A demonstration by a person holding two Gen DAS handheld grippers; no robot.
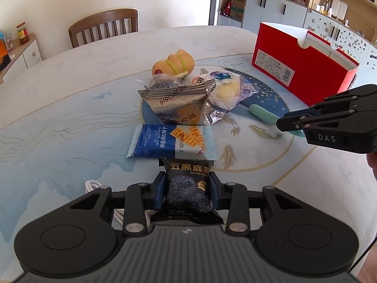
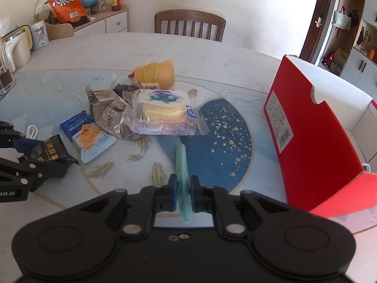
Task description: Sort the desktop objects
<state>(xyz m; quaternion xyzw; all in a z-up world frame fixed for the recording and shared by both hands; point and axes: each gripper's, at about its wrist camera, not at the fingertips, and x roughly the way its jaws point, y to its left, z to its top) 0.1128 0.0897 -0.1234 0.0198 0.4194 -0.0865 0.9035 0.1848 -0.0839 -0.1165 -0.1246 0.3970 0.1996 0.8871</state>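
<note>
My left gripper (image 1: 186, 186) is shut on a black snack packet (image 1: 188, 188), held just above the table; the packet also shows in the right wrist view (image 2: 48, 155). My right gripper (image 2: 183, 186) is shut on a mint-green stick-shaped object (image 2: 182, 165), seen from the left wrist too (image 1: 264, 115). On the table lie a blue biscuit packet (image 1: 173, 141), a silver-brown foil packet (image 1: 174, 101), a clear-wrapped blueberry cake (image 2: 165, 113) and an orange toy (image 1: 174, 64).
An open red box (image 2: 311, 146) stands at the right of the table. A white cable (image 1: 93, 185) lies by the left gripper. A wooden chair (image 2: 189, 24) is at the far side. A kettle and glass (image 2: 16, 52) stand at the far left.
</note>
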